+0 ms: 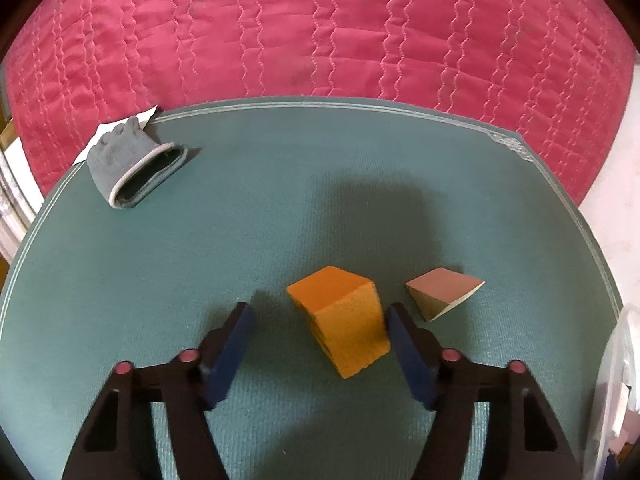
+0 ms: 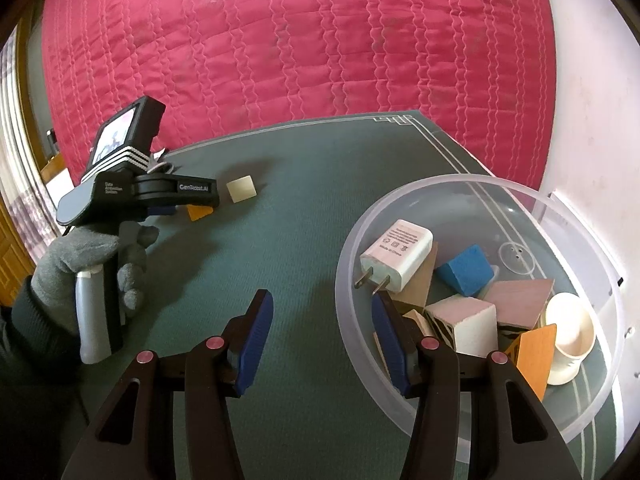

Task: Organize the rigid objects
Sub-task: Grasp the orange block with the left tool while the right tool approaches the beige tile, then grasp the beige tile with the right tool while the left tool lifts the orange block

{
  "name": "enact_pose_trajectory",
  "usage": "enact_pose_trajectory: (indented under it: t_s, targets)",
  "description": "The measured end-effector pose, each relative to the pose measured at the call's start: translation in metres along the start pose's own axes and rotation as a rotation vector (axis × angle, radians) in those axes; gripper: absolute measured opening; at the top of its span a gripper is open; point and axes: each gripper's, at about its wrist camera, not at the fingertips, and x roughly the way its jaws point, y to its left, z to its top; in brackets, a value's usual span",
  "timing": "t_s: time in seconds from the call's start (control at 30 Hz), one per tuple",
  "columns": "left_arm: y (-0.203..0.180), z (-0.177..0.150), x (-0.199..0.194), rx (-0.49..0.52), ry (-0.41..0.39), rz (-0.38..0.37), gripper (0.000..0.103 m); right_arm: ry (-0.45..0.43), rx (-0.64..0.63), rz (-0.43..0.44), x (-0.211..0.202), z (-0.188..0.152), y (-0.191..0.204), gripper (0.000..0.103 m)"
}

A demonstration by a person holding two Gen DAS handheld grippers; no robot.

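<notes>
On the green mat [image 1: 248, 216], the left gripper [image 1: 320, 312] brackets an orange block [image 1: 340, 320] while the right gripper [image 2: 322, 312] hangs at the rim of a clear bowl [image 2: 400, 216].

Seen from the left wrist, the orange block stands between the blue pads: the right-hand pad [image 1: 404, 344] is at the block's edge, while a strip of mat shows between the block and the other pad, so the tongs are spread, not yet pinching. A pale wedge block [image 1: 442, 292] lies just beside them, and a grey glove [image 1: 132, 168] sits well apart at the mat's far corner. From the right wrist, those tongs stand apart with nothing between them; the bowl holds a white charger [image 2: 400, 254], a blue wedge [image 2: 464, 274], pink-faced blocks [image 2: 464, 320] and a white cup [image 2: 570, 332]. A gloved hand [image 2: 80, 268] grips the left tool's handle.
</notes>
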Motion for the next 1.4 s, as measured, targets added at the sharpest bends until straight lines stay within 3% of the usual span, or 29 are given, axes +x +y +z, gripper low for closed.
enact_pose_trajectory:
  t_s: [0.07,0.27,0.63,0.8,0.97,1.17,1.4]
  targets:
    - [0.000,0.000,-0.001,0.005,-0.011,-0.020,0.049,0.003,0.003,-0.007,0.001,0.000,-0.001,0.053]
    - [0.005,-0.002,-0.003,0.003,-0.022,-0.065,0.038,0.007,-0.005,-0.036,0.002,-0.001,0.002,0.053]
    - [0.025,0.002,-0.015,-0.048,-0.048,-0.076,0.035,0.032,0.022,-0.014,0.023,0.031,0.016,0.055]
    - [0.035,0.005,-0.020,-0.074,-0.059,-0.059,0.035,-0.046,-0.040,-0.106,0.021,0.047,0.033,0.055]
    - [0.042,0.007,-0.020,-0.096,-0.054,-0.059,0.034,-0.044,-0.070,-0.066,0.027,0.058,0.049,0.055]
    - [0.047,0.009,-0.028,-0.102,-0.078,-0.046,0.034,0.066,-0.087,0.020,0.077,0.070,0.066,0.055]
    - [0.056,0.013,-0.032,-0.117,-0.086,-0.075,0.034,0.146,-0.091,0.055,0.129,0.087,0.076,0.055]
